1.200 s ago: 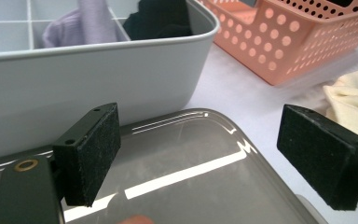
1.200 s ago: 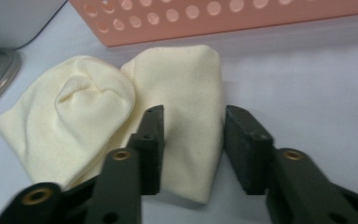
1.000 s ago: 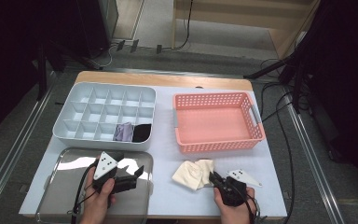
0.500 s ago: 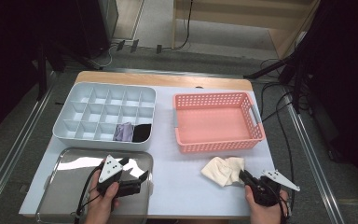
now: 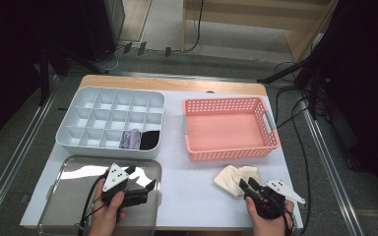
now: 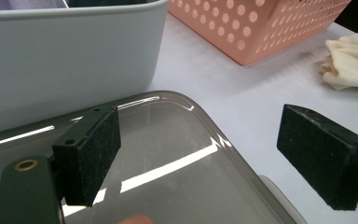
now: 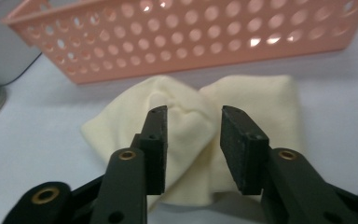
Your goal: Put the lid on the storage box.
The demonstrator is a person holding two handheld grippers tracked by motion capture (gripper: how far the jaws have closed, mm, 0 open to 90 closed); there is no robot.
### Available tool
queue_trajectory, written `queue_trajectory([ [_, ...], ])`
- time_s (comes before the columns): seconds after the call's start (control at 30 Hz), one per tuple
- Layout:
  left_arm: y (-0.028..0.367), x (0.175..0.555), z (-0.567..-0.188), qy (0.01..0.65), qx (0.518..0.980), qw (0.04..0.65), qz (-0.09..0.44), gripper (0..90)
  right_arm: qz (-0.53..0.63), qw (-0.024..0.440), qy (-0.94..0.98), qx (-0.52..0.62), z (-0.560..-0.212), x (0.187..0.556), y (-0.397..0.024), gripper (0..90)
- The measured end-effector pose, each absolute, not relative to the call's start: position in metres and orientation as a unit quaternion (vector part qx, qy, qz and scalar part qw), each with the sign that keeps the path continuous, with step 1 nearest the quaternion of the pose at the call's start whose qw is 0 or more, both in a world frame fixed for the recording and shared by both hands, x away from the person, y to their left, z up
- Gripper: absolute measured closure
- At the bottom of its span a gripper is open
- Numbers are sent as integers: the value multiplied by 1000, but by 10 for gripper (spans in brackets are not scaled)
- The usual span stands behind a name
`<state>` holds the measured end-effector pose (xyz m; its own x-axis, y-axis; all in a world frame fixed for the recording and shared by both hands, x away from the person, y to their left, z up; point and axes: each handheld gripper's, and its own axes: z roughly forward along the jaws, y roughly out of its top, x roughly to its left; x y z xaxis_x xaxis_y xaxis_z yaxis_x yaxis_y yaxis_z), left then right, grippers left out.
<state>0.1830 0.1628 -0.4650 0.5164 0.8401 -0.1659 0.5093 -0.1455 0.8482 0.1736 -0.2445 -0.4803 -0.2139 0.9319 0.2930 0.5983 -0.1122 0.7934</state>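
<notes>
A crumpled cream cloth [image 5: 232,176] lies on the white tabletop in front of the pink basket [image 5: 231,153]. My right gripper [image 5: 246,186] points at the cloth's near edge. In the right gripper view its jaws have just been opening: the right gripper [image 7: 193,114] stands open, with the cream cloth [image 7: 261,102] bunched behind and partly between the pads, which do not press on it. My left gripper [image 5: 141,177] hangs open over the shiny metal tray [image 5: 69,196], with nothing between its fingers [image 6: 91,154].
A grey compartment box [image 5: 78,142] sits at the back left, with a purple cloth [image 5: 130,139] and a black cloth [image 5: 150,140] in its front cells. The pink basket holds nothing. Cables trail off the table's right side.
The right gripper dragged the cream cloth to the right along the front of the table, then its jaws parted from it. The left gripper stayed where it was.
</notes>
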Motion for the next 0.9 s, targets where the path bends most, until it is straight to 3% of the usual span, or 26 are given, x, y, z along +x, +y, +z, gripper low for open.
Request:
queue_trajectory([
  [0.07,163,183,-465,460,734,466,178,140,429,186,643,606,-485,176,-240,603],
  [0.2,163,183,-465,461,734,466,179,140,433,180,651,597,-486,175,-234,818],
  [0.3,162,183,-465,458,736,465,178,140,441,185,654,586,-480,170,-226,900],
  [0.43,162,182,-466,457,738,464,177,140,441,199,662,573,-476,167,-214,874],
  [0.53,162,182,-465,459,735,466,178,140,449,213,647,578,-477,167,-216,684],
  [0.67,163,183,-465,461,737,462,177,140,432,236,628,604,-481,169,-224,521],
  [0.77,163,183,-466,463,736,462,175,140,427,220,619,621,-486,172,-228,512],
  [0.9,163,183,-466,462,736,463,176,140,421,196,640,612,-493,177,-224,605],
])
